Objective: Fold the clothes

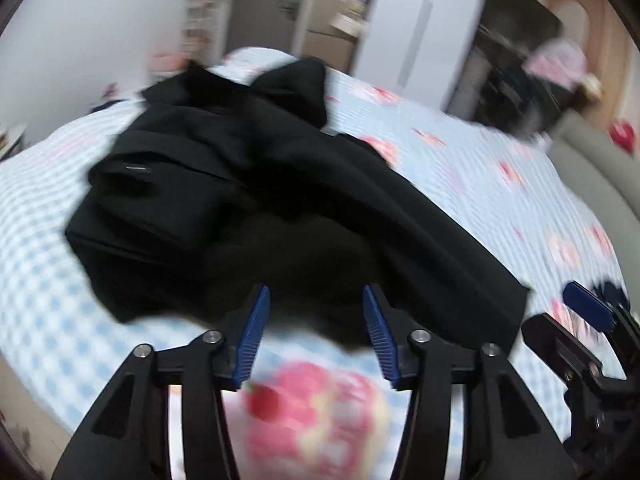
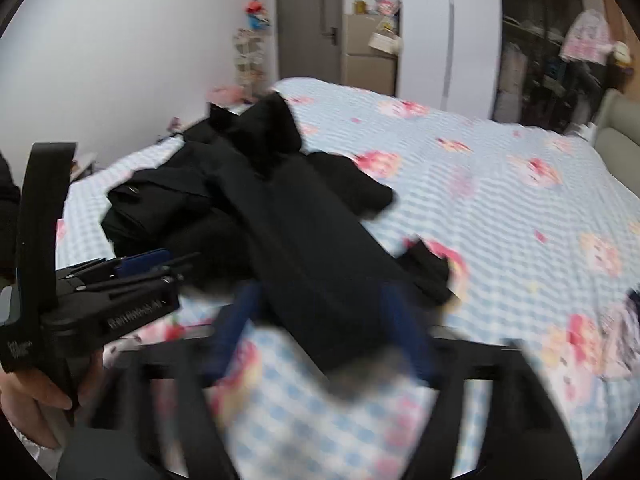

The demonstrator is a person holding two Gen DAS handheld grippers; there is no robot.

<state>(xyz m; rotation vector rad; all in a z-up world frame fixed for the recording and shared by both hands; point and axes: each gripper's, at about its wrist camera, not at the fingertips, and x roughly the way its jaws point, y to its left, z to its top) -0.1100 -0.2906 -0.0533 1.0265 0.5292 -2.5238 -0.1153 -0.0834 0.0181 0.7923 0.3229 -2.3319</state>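
Observation:
A crumpled black garment (image 1: 248, 200) lies on a bed with a blue-checked, pink-printed sheet (image 1: 460, 168). One long part of it runs toward me. My left gripper (image 1: 318, 320) is open, its blue pads (image 1: 256, 332) apart just over the garment's near edge, with nothing clamped. In the right wrist view the black garment (image 2: 296, 232) stretches toward my right gripper (image 2: 322, 320). That gripper is blurred and open, and the garment's near end lies between its fingers. The left gripper (image 2: 148, 260) shows at the left of that view, held by a hand (image 2: 32, 396). The right gripper's blue pad (image 1: 588, 308) shows at the right edge of the left wrist view.
A grey headboard (image 2: 616, 128) bounds the bed on the right. A dark wardrobe (image 2: 536, 60), a door (image 2: 308, 24) and shelves (image 2: 248, 60) stand behind it. Another dark and white cloth (image 2: 628, 332) lies at the sheet's right edge. The bed's left edge (image 1: 24, 364) is close.

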